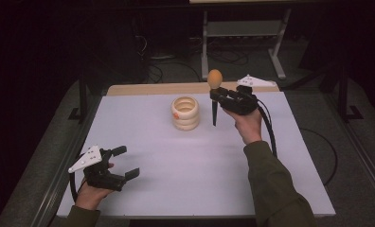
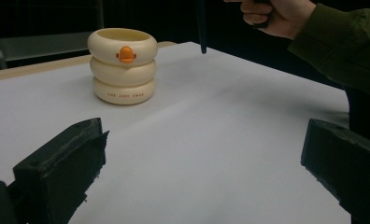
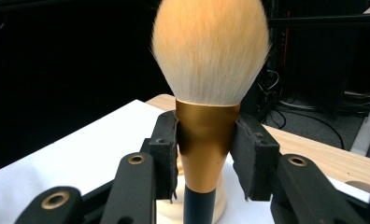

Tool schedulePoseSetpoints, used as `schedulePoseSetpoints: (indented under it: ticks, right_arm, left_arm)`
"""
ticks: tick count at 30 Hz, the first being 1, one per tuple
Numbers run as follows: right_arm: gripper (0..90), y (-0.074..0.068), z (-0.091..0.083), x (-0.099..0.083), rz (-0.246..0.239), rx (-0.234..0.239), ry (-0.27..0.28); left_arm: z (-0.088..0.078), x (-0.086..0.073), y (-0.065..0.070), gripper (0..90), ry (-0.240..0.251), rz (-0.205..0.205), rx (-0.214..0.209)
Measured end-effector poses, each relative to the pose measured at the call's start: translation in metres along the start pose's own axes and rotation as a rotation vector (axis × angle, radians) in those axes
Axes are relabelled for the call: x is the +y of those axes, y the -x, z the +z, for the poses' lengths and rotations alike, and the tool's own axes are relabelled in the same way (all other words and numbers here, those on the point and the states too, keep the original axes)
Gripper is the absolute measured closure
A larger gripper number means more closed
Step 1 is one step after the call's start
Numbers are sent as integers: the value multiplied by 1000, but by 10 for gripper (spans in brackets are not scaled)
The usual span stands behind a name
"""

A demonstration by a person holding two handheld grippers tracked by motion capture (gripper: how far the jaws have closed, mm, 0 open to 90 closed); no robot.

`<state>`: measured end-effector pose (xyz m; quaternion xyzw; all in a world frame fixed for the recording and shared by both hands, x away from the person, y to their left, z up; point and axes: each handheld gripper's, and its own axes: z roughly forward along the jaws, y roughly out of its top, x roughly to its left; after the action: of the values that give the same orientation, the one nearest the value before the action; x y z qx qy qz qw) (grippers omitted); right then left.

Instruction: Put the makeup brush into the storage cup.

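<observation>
Brush point(image 3: 210, 93), clamped by the right gripper point(image 3: 206, 154) just beside the cream holder point(image 1: 185, 113), could topple it; left gripper point(image 1: 120, 163) gapes empty.

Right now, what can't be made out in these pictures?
- Inside of the cream ringed duck-beak holder: hidden by its own wall, every view.
- Small lettering on its base: too small, left gripper view.
- Gold-ferruled makeup brush: black handle cut off by the bottom edge, right gripper view.

I see the matte white rectangular tabletop point(image 1: 185, 161) lit from overhead, surroundings nearly black; the fluffy cream-bristled brush head point(image 3: 210, 46) looks soft, slightly overexposed.
</observation>
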<state>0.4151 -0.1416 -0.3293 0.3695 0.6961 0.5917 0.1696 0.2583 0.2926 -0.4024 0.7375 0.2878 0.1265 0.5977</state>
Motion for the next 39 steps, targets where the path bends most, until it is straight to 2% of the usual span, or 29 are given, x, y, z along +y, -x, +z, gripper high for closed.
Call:
schedulePoseSetpoints:
  ticks: [14,19,30,39]
  right_arm:
    - [617,-4,20,9,-1,11,14]
    - [617,-5,29,11,18,13,22]
    - [617,-10,47,17,24,19,23]
    - [617,-15,59,25,8,16,34]
  left_arm:
    - [0,0,-1,0,6,-1,-1]
    - [-1,0,-1,0,8,-4,0]
    - [0,0,-1,0,6,2,-2]
    - [-1,0,-1,0,8,-2,-2]
